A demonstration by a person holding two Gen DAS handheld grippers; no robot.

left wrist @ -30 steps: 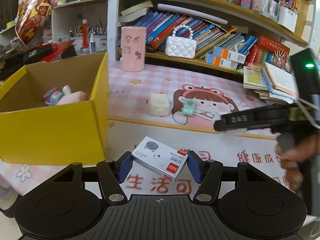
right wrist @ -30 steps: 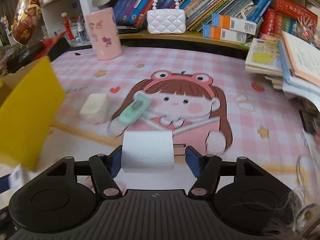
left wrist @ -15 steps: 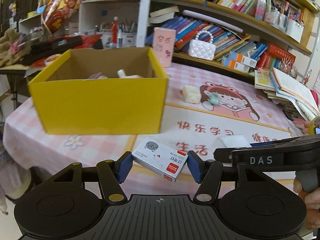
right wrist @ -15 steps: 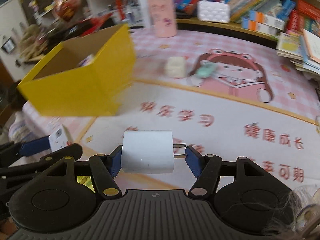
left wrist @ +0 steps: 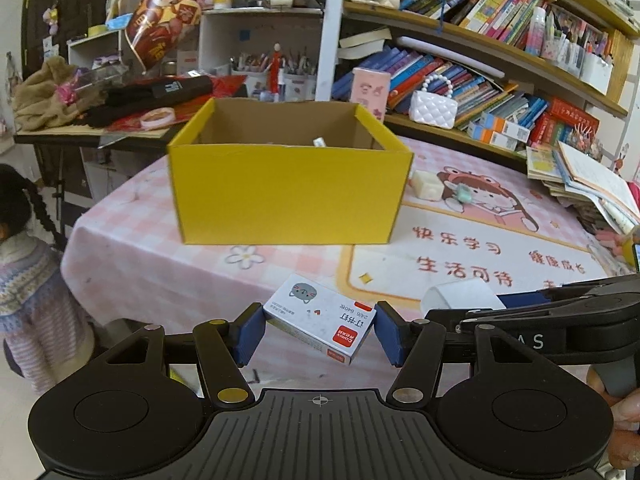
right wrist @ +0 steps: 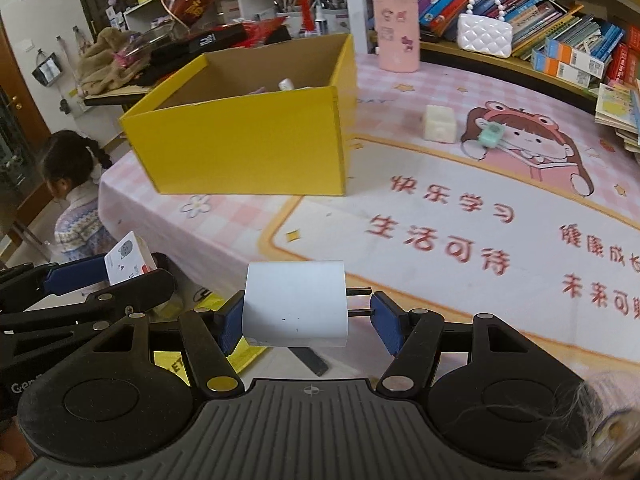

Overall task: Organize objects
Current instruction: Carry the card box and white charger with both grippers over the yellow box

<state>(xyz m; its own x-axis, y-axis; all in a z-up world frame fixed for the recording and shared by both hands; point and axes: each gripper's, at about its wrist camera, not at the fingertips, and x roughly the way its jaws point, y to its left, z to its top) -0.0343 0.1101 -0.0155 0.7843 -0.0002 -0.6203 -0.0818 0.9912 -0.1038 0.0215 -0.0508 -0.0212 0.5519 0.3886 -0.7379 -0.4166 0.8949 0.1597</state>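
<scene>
The staple box (left wrist: 320,322), low centre of the left view, is clamped in the left gripper (left wrist: 318,330); the right gripper (right wrist: 308,320) pinches the white charger (right wrist: 296,304). Both have pulled back from the mat — the yellow box (left wrist: 288,196) now sits centred ahead, so dropping in looks next.

Between the left gripper's (left wrist: 319,330) blue pads sits a white, red-cornered staple box (left wrist: 320,322); ahead, a yellow carton (left wrist: 288,196) on pink-checked cloth (left wrist: 168,268).
</scene>
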